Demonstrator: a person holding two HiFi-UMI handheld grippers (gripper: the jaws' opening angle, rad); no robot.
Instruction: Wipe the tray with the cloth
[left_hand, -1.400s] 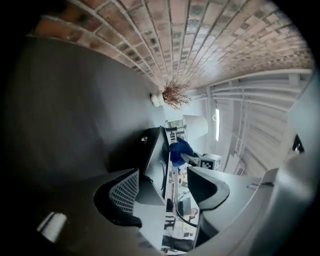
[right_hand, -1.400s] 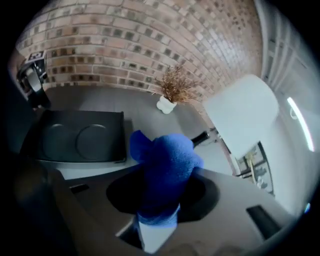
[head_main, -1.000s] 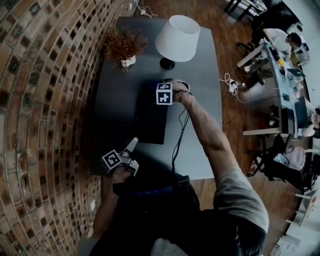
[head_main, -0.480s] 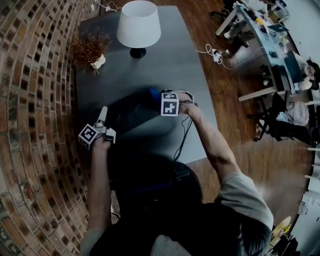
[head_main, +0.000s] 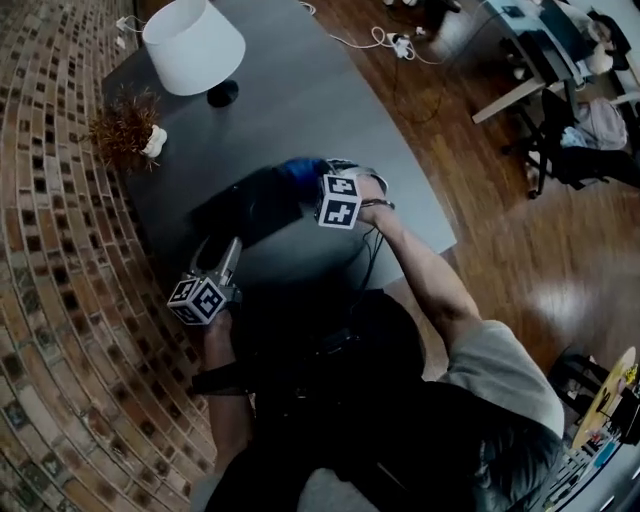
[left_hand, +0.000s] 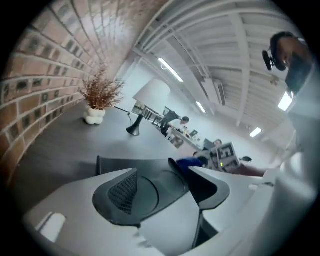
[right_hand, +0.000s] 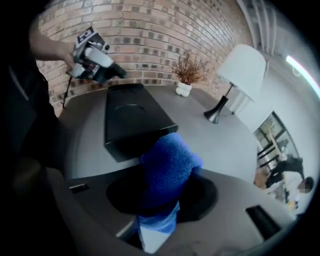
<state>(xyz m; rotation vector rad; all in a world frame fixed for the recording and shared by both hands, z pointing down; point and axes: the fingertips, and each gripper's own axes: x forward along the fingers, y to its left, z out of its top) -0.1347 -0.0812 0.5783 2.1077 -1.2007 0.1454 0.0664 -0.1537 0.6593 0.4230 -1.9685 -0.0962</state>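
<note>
The black tray (head_main: 245, 212) lies on the grey table, and also shows in the right gripper view (right_hand: 131, 112). My right gripper (head_main: 312, 185) is shut on the blue cloth (head_main: 302, 170), bunched between its pads (right_hand: 167, 167), at the tray's right end. My left gripper (head_main: 230, 252) hovers at the tray's near left end, also seen from the right gripper view (right_hand: 119, 74). Its jaws stand wide and are closing, with nothing pressed between them. Past them lie the tray's rim (left_hand: 120, 162) and the cloth (left_hand: 189, 162).
A white lamp (head_main: 195, 45) and a dried plant in a white pot (head_main: 125, 130) stand at the table's far end. A brick wall (head_main: 50, 250) runs along the left. A cable hangs off the table's front edge (head_main: 368, 262). Office desks stand far right.
My left gripper has come from the table's front edge up to the tray's near end. The right gripper has kept the cloth at the tray. The head view has swung.
</note>
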